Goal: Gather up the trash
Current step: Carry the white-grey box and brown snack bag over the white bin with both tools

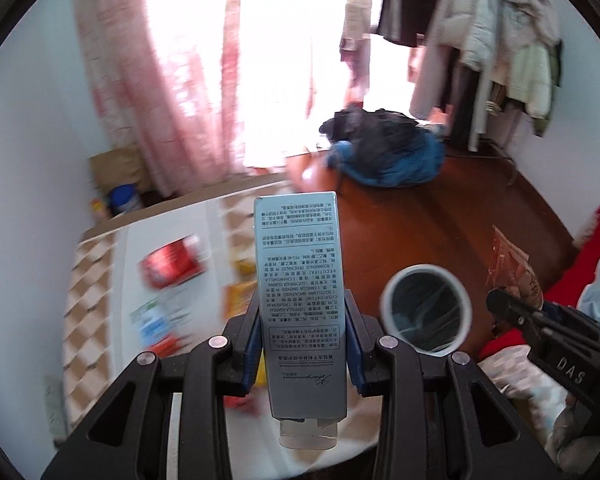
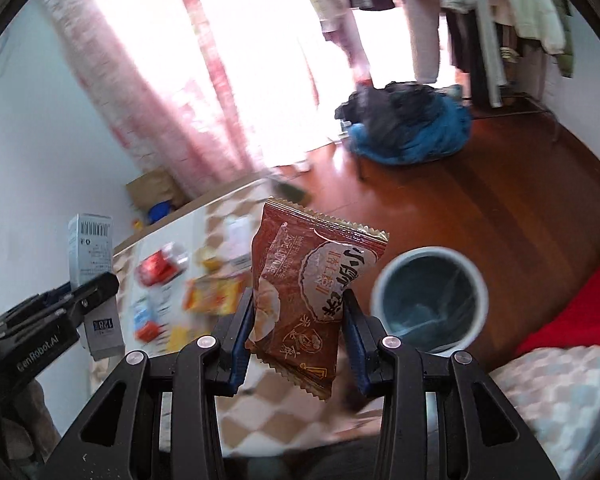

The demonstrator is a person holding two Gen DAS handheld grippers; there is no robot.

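Observation:
My left gripper (image 1: 303, 304) is shut on a tall silver carton (image 1: 300, 264) with black print, held upright above the table's edge. My right gripper (image 2: 300, 312) is shut on a brown snack packet (image 2: 312, 276), which stands up between the fingers. A round bin (image 1: 388, 300) with a pale rim and dark liner stands on the wooden floor, below and to the right of both grippers (image 2: 380, 292). In the right wrist view the left gripper (image 2: 100, 284) and its carton (image 2: 90, 248) appear at the left. The right gripper (image 1: 500, 304) and its packet (image 1: 508, 268) show at the right of the left wrist view.
Several wrappers lie on the checkered tablecloth (image 2: 260, 412), among them a red packet (image 1: 172, 264) and an orange one (image 2: 212, 296). A blue and black heap of clothes (image 1: 384, 152) sits on the floor by the pink curtain. Red bedding (image 2: 572, 320) lies at the right.

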